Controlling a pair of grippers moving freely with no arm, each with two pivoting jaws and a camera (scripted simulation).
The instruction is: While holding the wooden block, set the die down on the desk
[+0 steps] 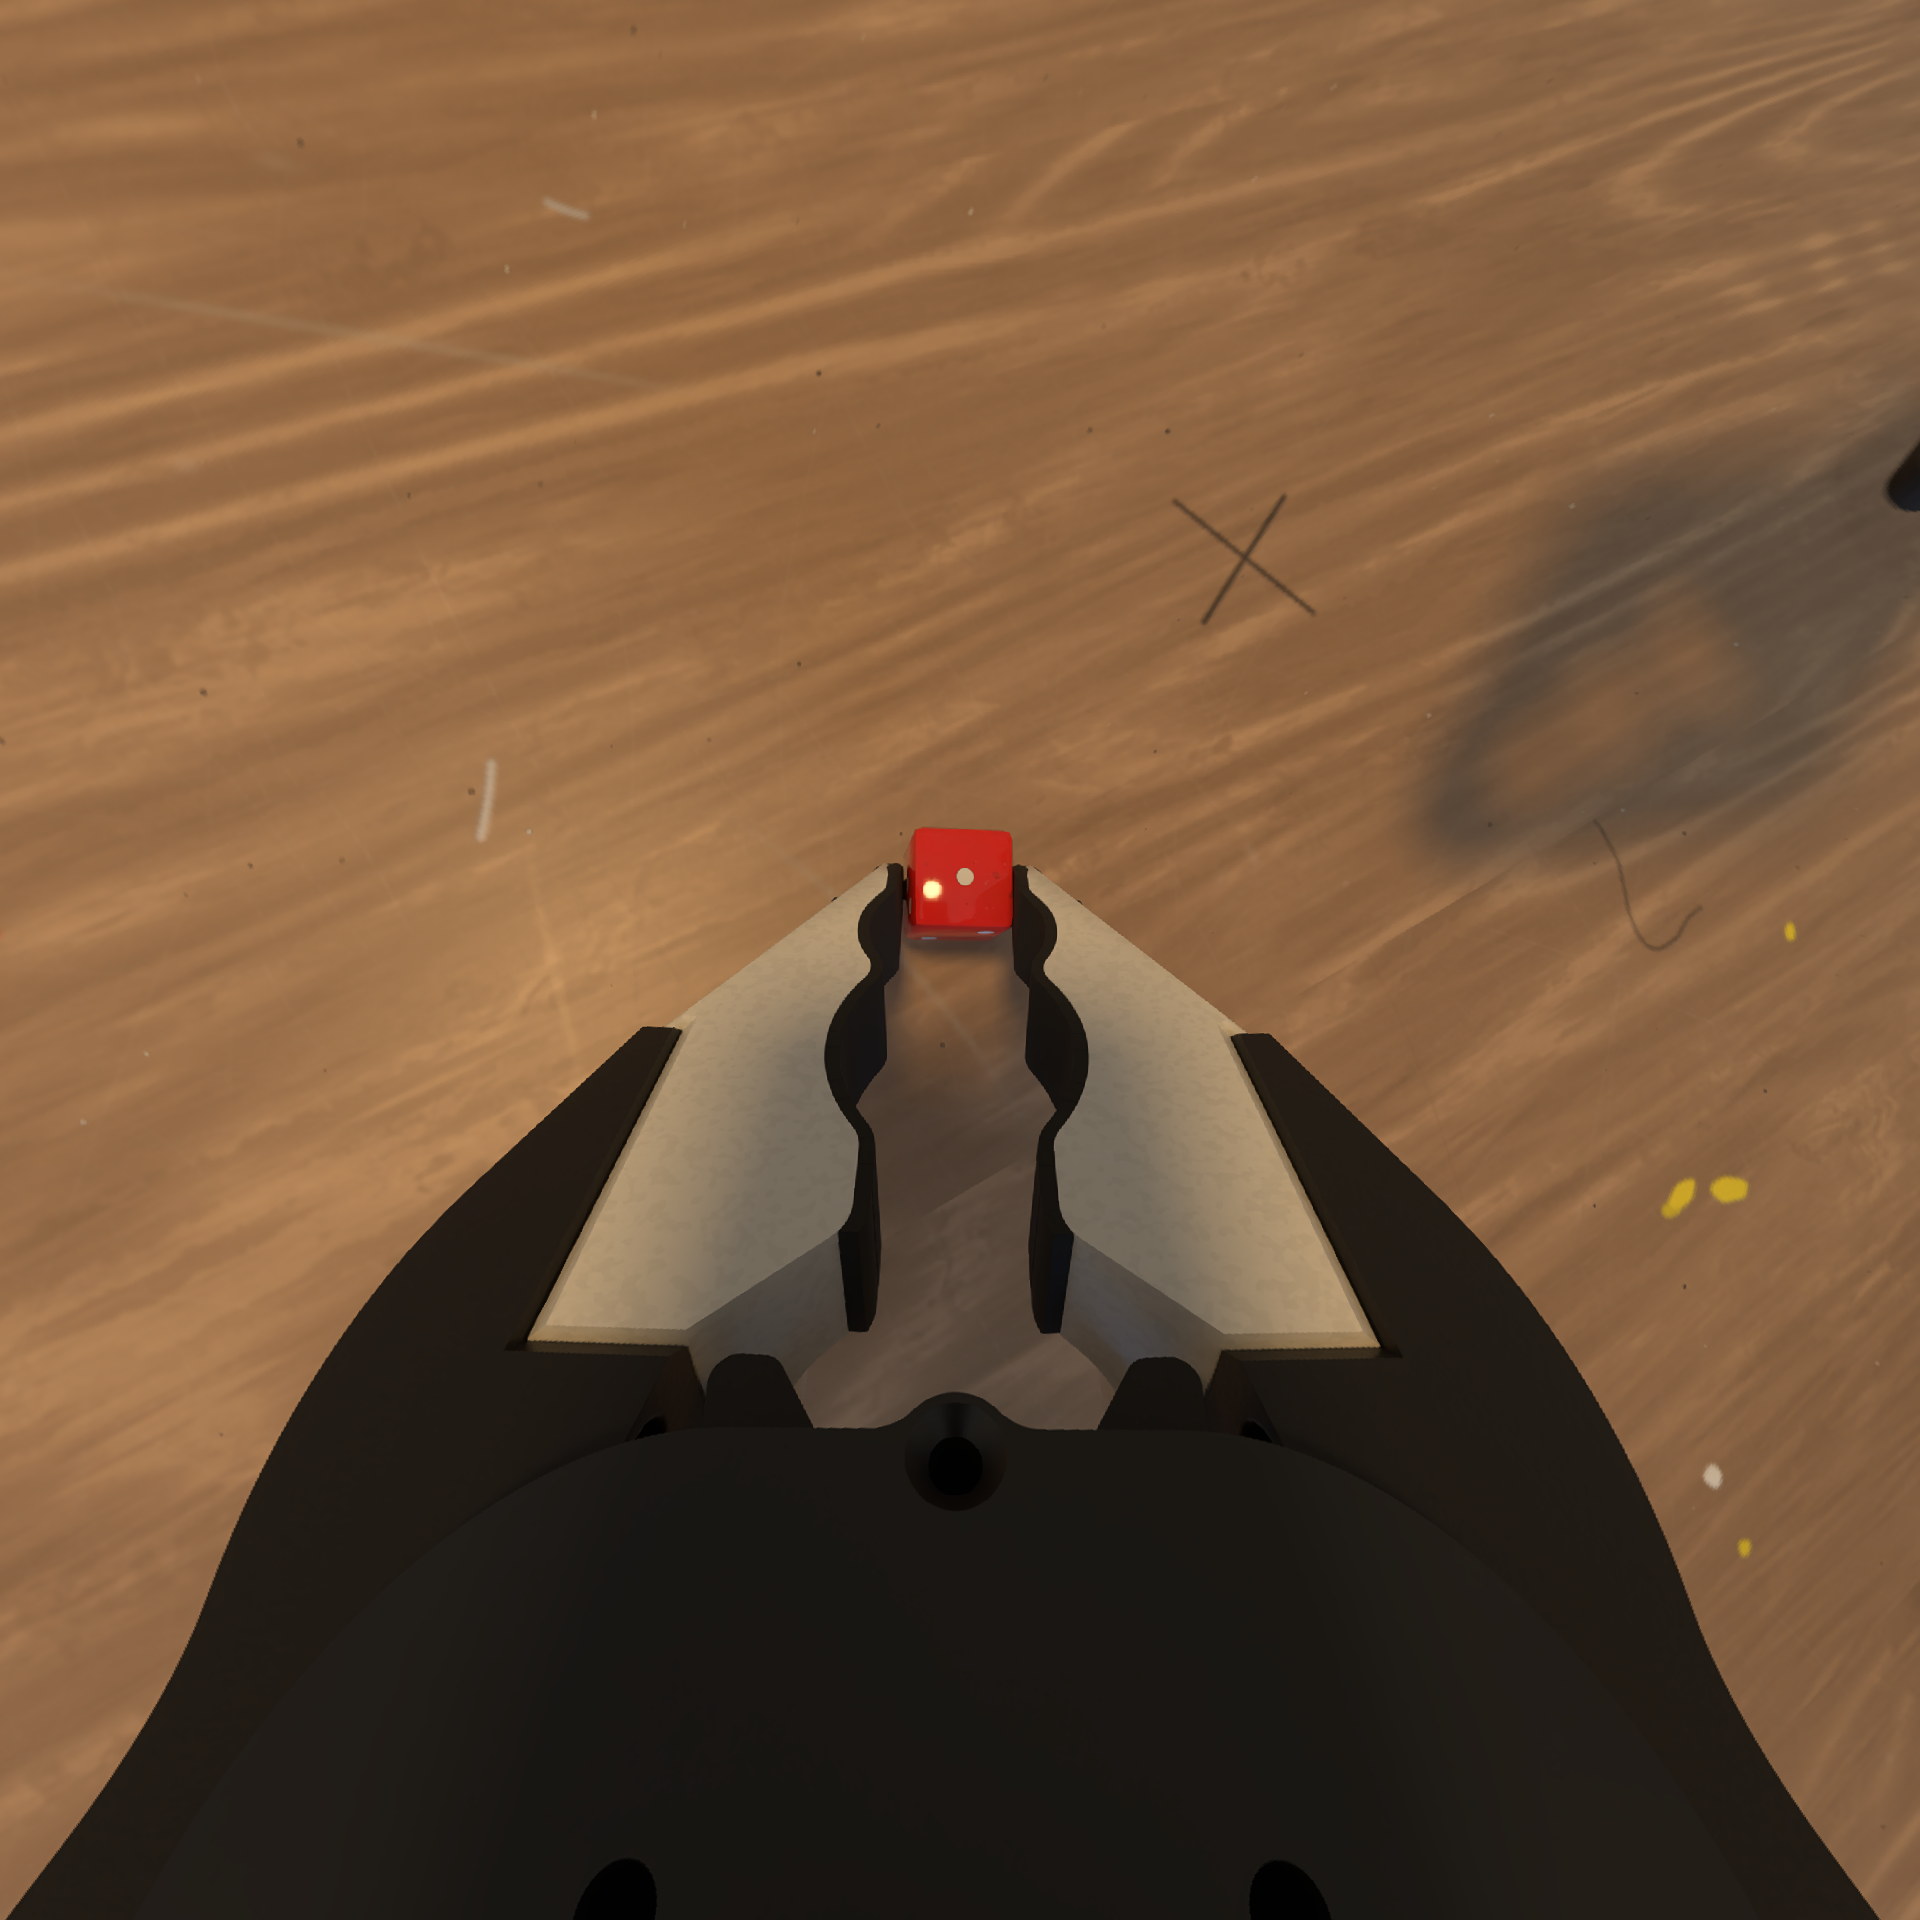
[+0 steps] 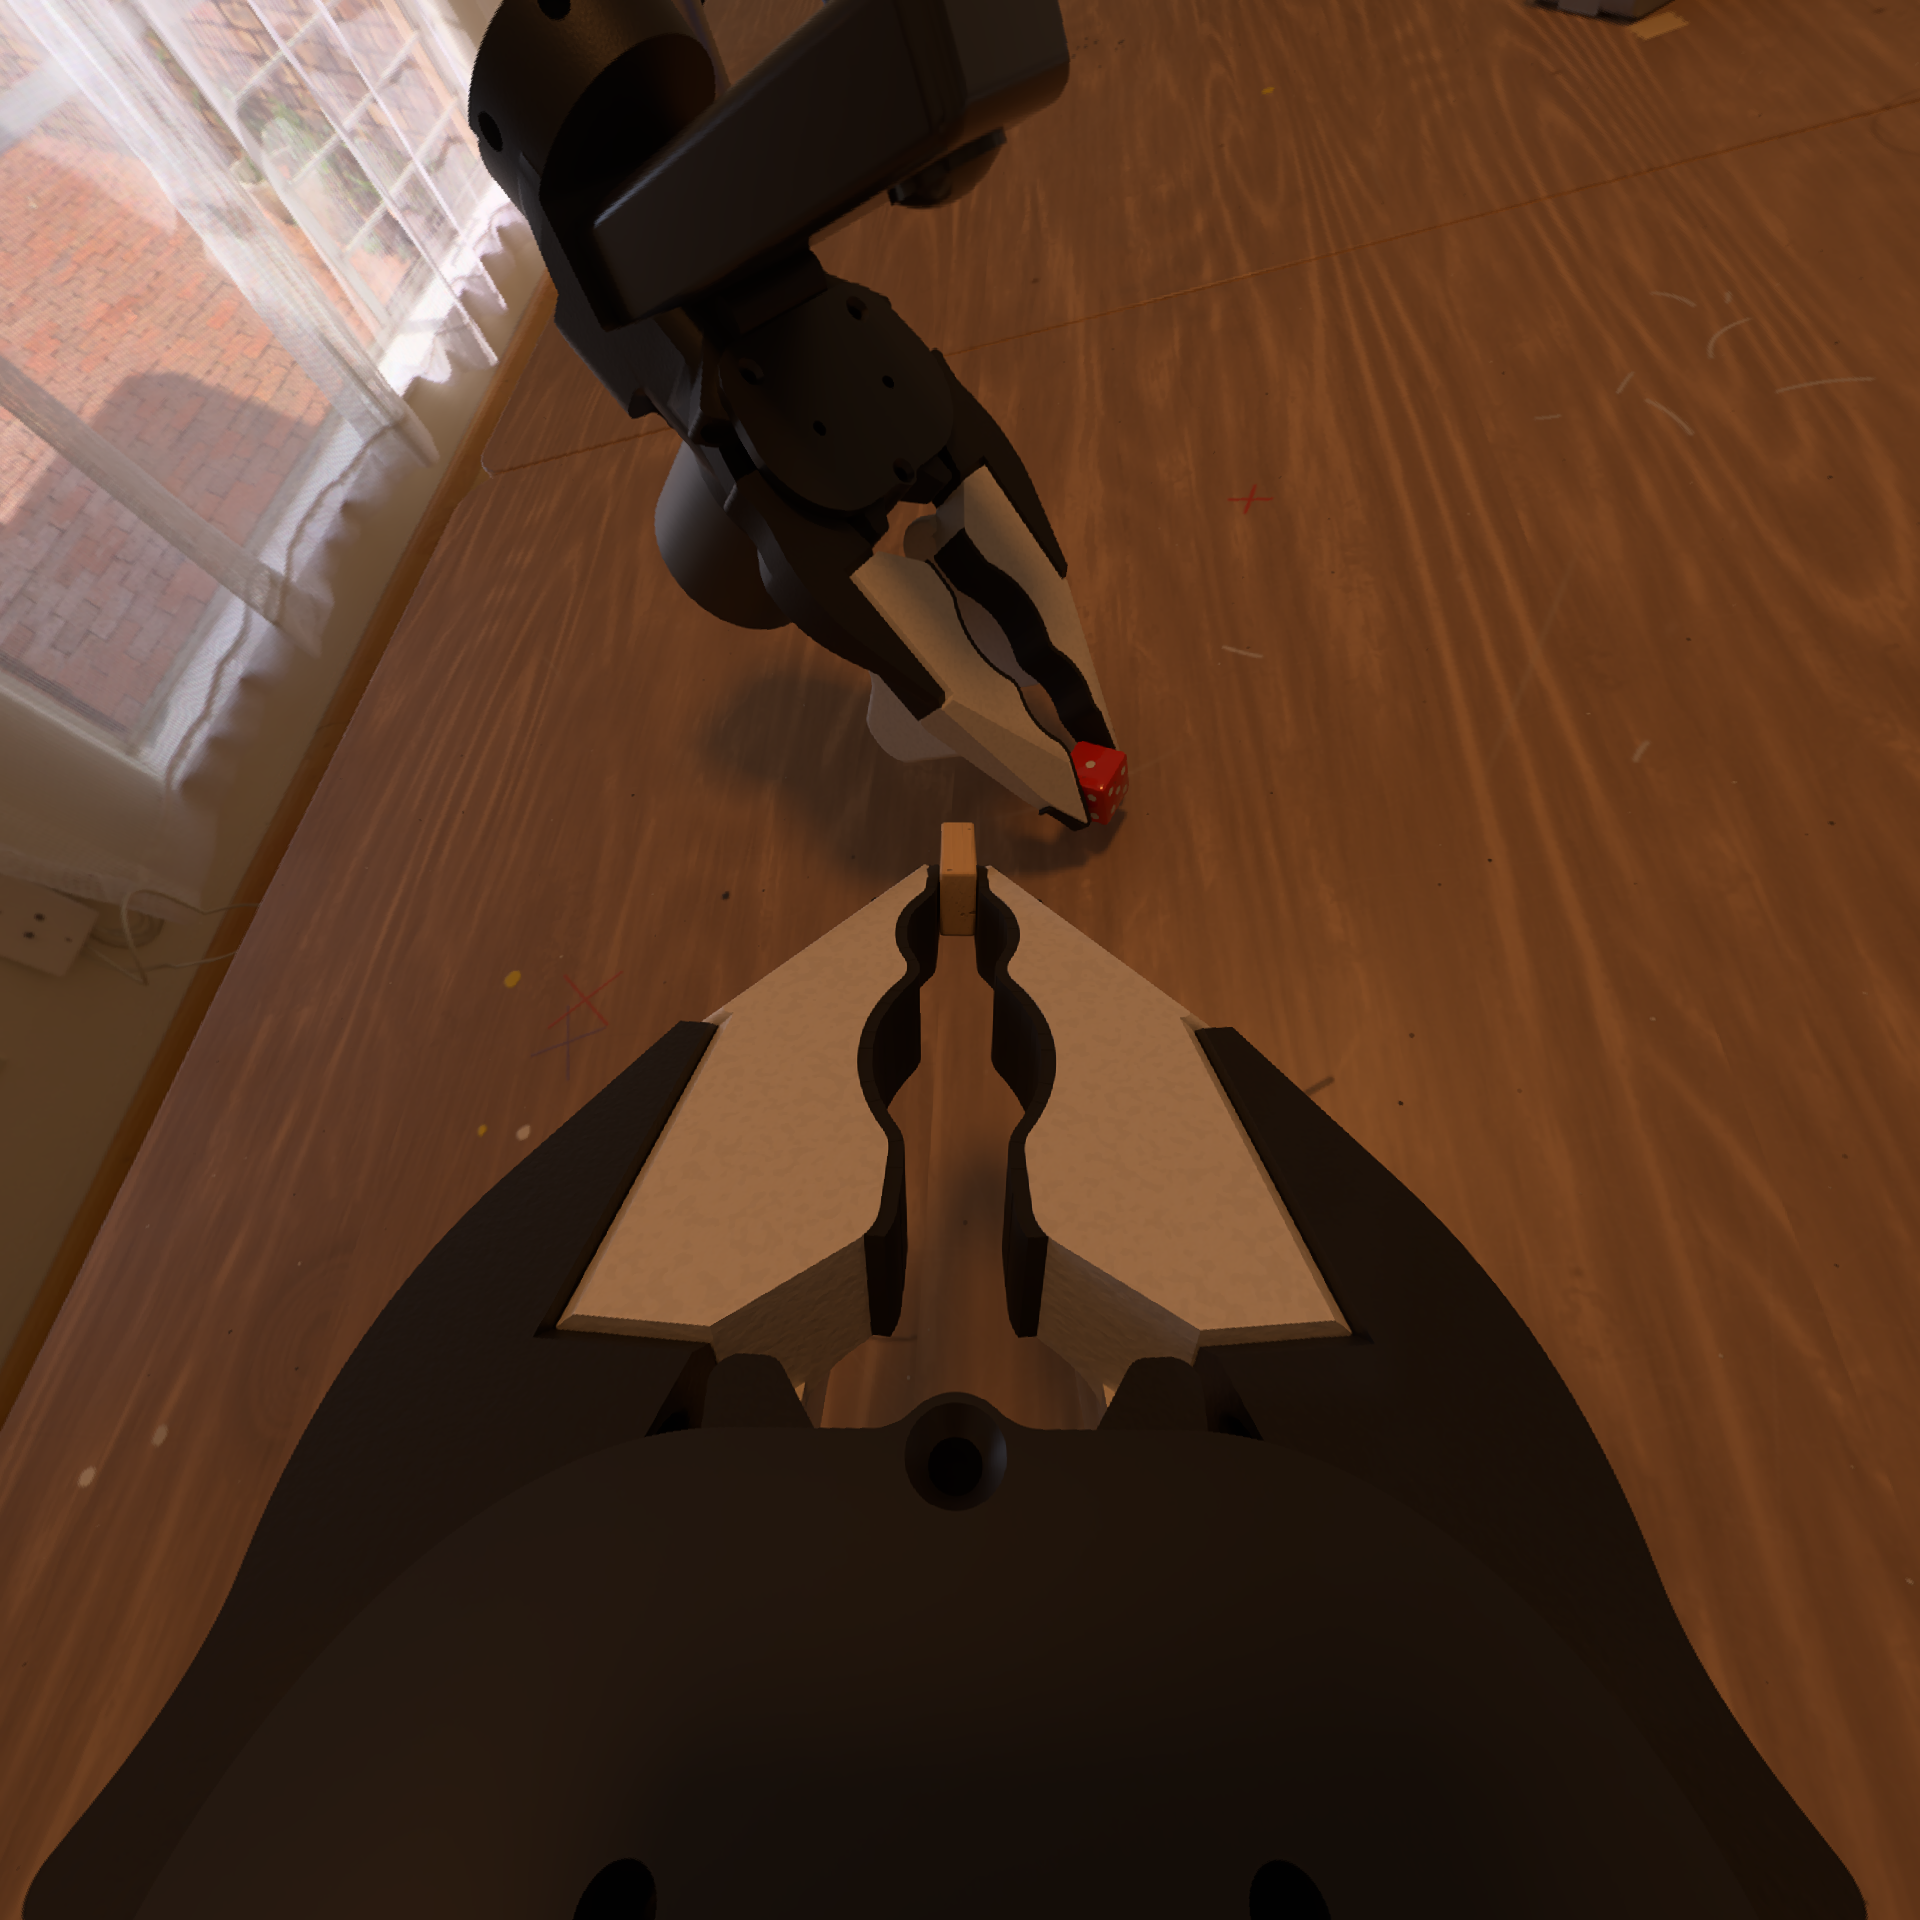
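My left gripper [image 1: 958, 883] is shut on a small red die [image 1: 960, 878] with white pips, pinched between its fingertips just above the wooden desk [image 1: 623, 520]. In the right wrist view the same left gripper [image 2: 1086, 795] points down at the desk [image 2: 1455, 935] with the die [image 2: 1101, 781] at its tips, close to the surface. My right gripper [image 2: 958, 894] is shut on a thin light wooden block [image 2: 957, 878], held upright between its fingertips above the desk, just short of the left gripper's tips.
A black cross mark [image 1: 1244, 558] and a dark shadow [image 1: 1662, 707] lie on the desk to the right of the die. Yellow paint specks [image 1: 1704, 1193] dot the desk. The desk's left edge [image 2: 343, 717] runs beside a curtained window [image 2: 187, 312].
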